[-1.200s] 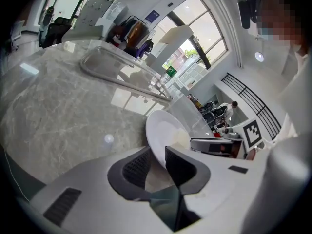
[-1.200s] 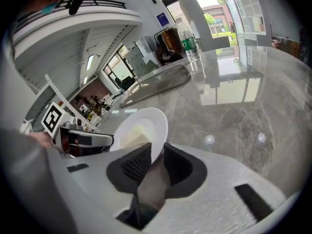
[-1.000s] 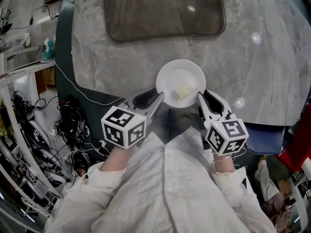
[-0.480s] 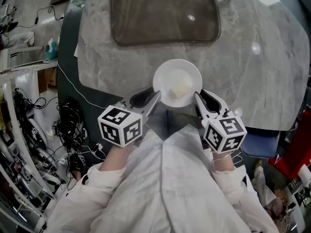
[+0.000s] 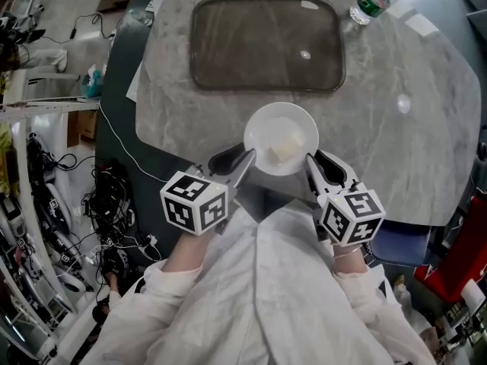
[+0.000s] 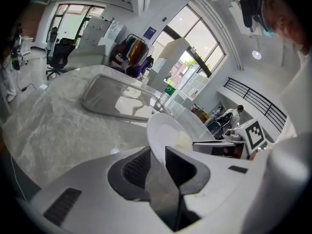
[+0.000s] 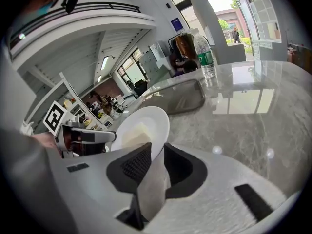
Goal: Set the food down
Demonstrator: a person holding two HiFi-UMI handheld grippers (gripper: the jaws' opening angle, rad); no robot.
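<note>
The grey marble bench [image 5: 426, 128] fills my view, with the dark tray [image 5: 266, 44] at its far side. The white plate [image 5: 266, 124] is now nearer that tray than a second ago, carried in from the near edge. My left hand-held gripper [image 5: 243, 158] and right hand-held gripper [image 5: 312, 163] each clamp its rim. The pale food [image 5: 283, 149] rides on the plate, so I judge the set-down is close.

My grey marble bench [image 5: 426, 128] carries a dark tray [image 5: 266, 44] far middle, a bottle [image 5: 373, 0] far right
</note>
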